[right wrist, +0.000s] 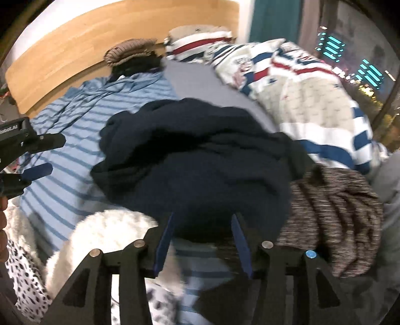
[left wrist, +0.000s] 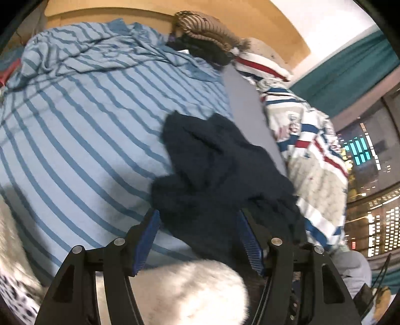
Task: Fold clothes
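two grippers hang over a bed strewn with clothes. a dark navy garment [left wrist: 220,170], soft and rumpled into a lumpy heap, lies on a flat pale-blue striped shirt [left wrist: 75,120] beside a strip of grey sheet [left wrist: 247,105]; in the left view its long axis runs from near the fingers up toward the wooden headboard [left wrist: 225,17]. left gripper [left wrist: 197,240]: jaws wide apart, navy cloth loose between them, unpinched. right gripper [right wrist: 202,240]: jaws apart, no grip visible. fluffy white fleece [right wrist: 105,232] and a marled brown knit [right wrist: 335,212] flank the heap.
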`<control>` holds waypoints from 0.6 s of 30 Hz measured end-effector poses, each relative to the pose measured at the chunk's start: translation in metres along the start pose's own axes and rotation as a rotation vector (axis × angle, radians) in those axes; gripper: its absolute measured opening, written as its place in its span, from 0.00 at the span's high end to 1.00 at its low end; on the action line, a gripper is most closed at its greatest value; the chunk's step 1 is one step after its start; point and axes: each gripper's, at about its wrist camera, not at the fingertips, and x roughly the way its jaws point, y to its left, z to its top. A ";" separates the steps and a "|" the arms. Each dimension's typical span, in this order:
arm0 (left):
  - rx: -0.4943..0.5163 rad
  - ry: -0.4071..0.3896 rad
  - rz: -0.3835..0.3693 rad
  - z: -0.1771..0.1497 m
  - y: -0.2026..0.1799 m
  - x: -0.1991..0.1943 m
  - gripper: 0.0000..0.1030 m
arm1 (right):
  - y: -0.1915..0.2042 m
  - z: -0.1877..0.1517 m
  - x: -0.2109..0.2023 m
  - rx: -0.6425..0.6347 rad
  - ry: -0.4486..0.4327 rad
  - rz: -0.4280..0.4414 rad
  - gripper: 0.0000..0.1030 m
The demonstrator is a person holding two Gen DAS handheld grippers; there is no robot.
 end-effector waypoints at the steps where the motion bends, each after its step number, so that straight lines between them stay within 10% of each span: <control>1: 0.004 -0.001 0.021 0.004 0.003 0.003 0.36 | 0.003 0.002 0.005 0.001 0.008 0.015 0.47; 18: 0.043 0.201 0.156 0.004 0.017 0.083 0.28 | -0.017 -0.021 0.092 0.173 0.226 0.076 0.38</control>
